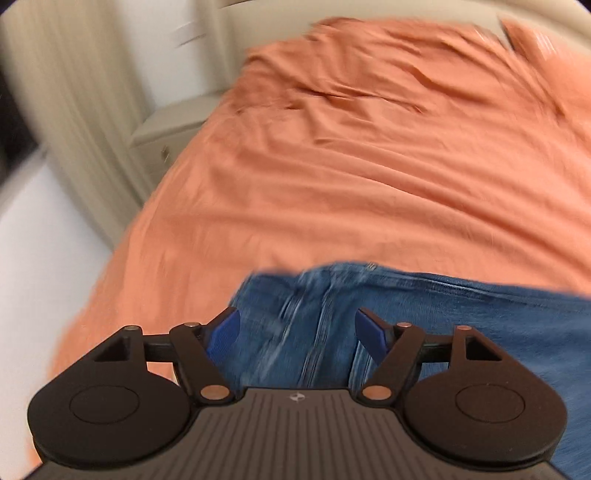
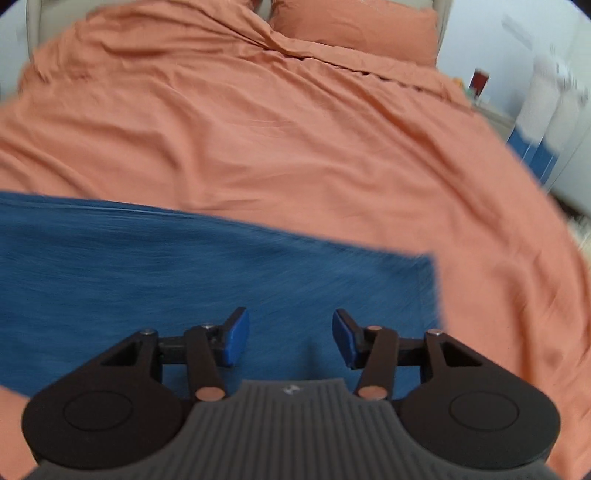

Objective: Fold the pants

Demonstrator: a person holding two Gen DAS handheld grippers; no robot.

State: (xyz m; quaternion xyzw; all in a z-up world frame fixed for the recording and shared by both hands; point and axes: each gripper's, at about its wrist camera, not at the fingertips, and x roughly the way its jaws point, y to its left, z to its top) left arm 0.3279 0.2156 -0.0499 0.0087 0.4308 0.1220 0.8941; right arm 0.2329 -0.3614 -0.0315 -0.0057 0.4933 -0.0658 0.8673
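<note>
Blue denim pants (image 1: 424, 306) lie flat on an orange bedspread (image 1: 351, 166). In the left wrist view their seamed upper end lies under my left gripper (image 1: 297, 334), which stands open above the cloth with nothing between its blue pads. The right wrist view shows the pants (image 2: 166, 258) as a broad folded band ending in a straight edge at the right. Over that end hangs my right gripper (image 2: 291, 338), open, with its pads clear of the denim. Both views are blurred.
The bedspread (image 2: 295, 129) fills most of both views, with an orange pillow (image 2: 354, 26) at the head. A pale bedside cabinet (image 1: 166, 136) and curtain (image 1: 74, 92) stand left of the bed. White and blue items (image 2: 539, 122) stand to the right.
</note>
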